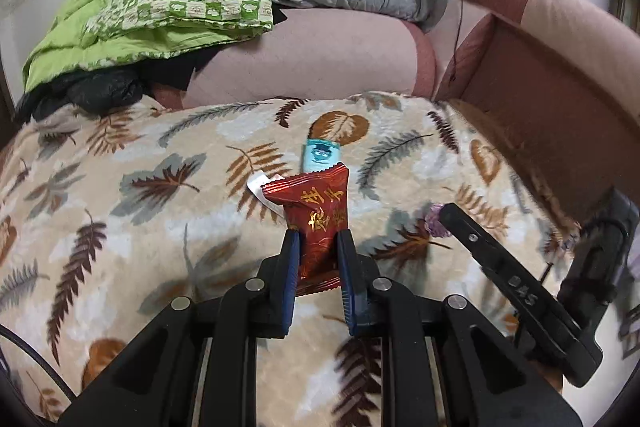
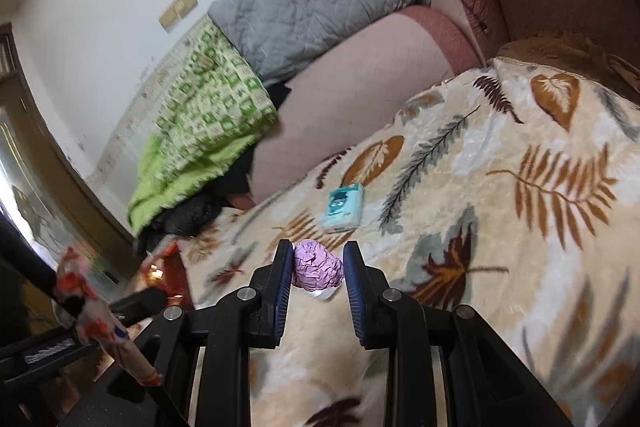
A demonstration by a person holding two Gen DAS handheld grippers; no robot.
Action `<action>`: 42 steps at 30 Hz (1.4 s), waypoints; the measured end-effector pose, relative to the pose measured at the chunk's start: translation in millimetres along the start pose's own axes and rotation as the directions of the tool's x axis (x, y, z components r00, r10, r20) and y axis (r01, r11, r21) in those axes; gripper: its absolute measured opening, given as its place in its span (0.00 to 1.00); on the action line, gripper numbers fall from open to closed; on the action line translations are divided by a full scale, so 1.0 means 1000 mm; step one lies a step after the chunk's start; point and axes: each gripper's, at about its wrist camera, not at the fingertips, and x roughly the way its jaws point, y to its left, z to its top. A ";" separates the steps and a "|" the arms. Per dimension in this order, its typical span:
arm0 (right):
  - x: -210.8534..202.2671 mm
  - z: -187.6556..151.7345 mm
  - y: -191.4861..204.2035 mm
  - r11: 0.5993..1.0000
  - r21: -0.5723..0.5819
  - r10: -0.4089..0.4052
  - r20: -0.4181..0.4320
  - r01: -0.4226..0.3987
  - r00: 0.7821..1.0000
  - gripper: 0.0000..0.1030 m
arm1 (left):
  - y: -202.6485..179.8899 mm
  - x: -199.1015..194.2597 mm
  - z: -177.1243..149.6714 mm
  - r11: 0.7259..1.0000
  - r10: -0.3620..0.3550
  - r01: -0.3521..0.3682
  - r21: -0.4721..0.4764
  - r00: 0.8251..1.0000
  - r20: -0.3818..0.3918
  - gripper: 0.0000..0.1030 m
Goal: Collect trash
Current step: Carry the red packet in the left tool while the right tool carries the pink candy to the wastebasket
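Currently the left gripper (image 1: pixel 318 241) pinches a red wrapper (image 1: pixel 316 223); the right gripper (image 2: pixel 318 259), fingers spread, straddles a purple wad (image 2: pixel 316 265); beyond it, a teal packet (image 2: pixel 344 207) remains uncollected

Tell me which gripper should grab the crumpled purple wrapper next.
Right. The right gripper is open with the crumpled purple wrapper already between its fingers on the leaf-patterned blanket, so it likely only needs to close. The left gripper is shut on a red snack packet.
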 end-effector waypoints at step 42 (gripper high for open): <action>-0.467 -0.118 -0.023 0.919 0.222 -0.384 0.328 0.325 0.863 0.27 | -0.195 -0.253 -0.178 0.837 -0.469 0.447 0.316 0.883 -0.009 0.17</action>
